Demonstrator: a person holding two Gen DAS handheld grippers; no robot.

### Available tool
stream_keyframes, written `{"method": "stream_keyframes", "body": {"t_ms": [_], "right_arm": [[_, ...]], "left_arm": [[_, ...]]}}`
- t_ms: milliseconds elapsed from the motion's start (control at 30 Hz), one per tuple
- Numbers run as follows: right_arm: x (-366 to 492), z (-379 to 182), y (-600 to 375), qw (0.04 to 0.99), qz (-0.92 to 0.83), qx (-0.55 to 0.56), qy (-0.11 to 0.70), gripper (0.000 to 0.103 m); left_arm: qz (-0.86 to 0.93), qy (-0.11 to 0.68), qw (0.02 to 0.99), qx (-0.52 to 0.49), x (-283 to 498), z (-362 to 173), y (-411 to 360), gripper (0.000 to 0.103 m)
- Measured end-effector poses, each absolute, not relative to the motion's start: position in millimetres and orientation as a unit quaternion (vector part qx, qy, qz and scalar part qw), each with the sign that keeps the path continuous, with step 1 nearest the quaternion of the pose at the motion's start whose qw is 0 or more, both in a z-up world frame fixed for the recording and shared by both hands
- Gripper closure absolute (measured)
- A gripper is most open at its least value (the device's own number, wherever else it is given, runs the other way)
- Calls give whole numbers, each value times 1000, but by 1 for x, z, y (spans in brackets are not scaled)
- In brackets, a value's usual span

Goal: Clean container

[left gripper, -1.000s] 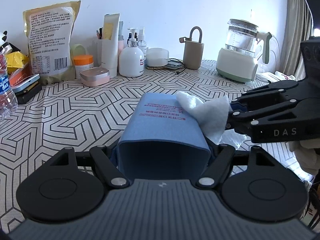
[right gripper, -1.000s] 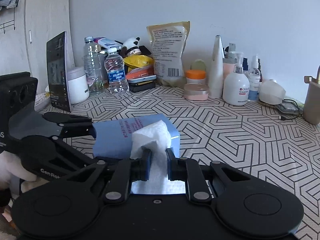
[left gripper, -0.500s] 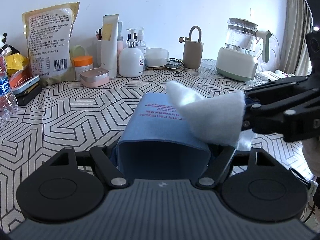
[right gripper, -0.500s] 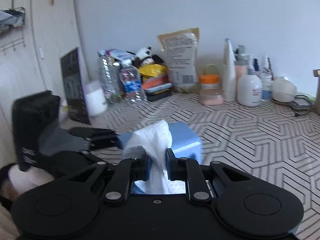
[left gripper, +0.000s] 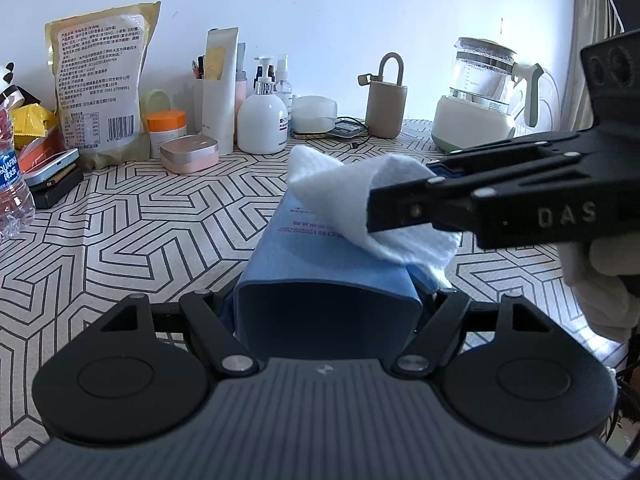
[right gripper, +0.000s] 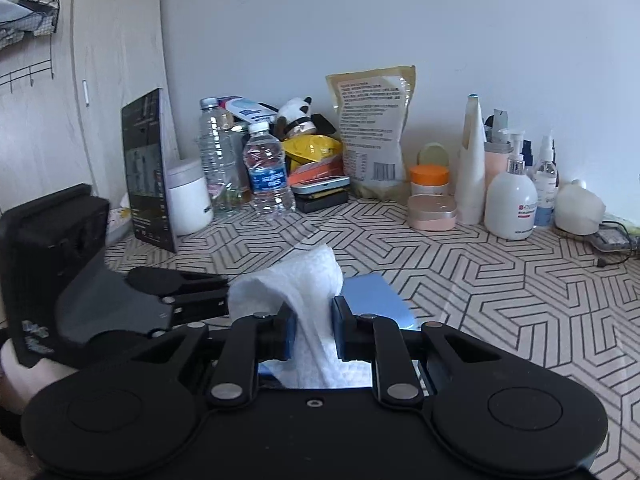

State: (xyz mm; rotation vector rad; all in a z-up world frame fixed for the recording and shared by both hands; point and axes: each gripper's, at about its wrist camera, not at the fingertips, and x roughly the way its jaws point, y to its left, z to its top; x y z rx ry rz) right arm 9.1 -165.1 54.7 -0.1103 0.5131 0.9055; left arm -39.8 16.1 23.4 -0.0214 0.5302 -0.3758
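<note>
A blue container (left gripper: 320,256) lies on its side on the patterned tablecloth, its open mouth facing the left wrist camera. My left gripper (left gripper: 328,300) is shut on it, one finger against each side wall. My right gripper (right gripper: 314,328) is shut on a crumpled white cloth (right gripper: 296,280). In the left wrist view the right gripper (left gripper: 384,208) reaches in from the right and holds the cloth (left gripper: 352,196) on the container's upper face near its right edge. In the right wrist view the container (right gripper: 376,300) shows just behind the cloth, and the left gripper (right gripper: 180,296) is at the left.
Along the back wall stand a snack bag (left gripper: 100,80), a white pump bottle (left gripper: 262,124), a pink case (left gripper: 190,154), a tan flask (left gripper: 386,108) and a kettle (left gripper: 480,96). Water bottles (right gripper: 268,172) and a dark tablet (right gripper: 148,172) stand far left. A gloved hand (left gripper: 600,280) holds the right gripper.
The right gripper has carried the cloth from the container's right side up onto its top, toward the left. The left gripper and the container have stayed put.
</note>
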Motion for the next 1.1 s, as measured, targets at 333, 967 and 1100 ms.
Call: {"method": "stream_keyframes", "body": {"t_ms": [333, 967, 1100], "right_arm": [[8, 50, -174, 855, 455, -22, 248, 79], [11, 39, -199, 849, 455, 22, 266, 72], [15, 33, -205, 844, 457, 47, 275, 72]], "left_arm": [[-184, 260, 948, -10, -40, 23, 15, 28], [-185, 260, 948, -11, -42, 23, 14, 28], [-185, 262, 947, -13, -41, 23, 15, 27]]}}
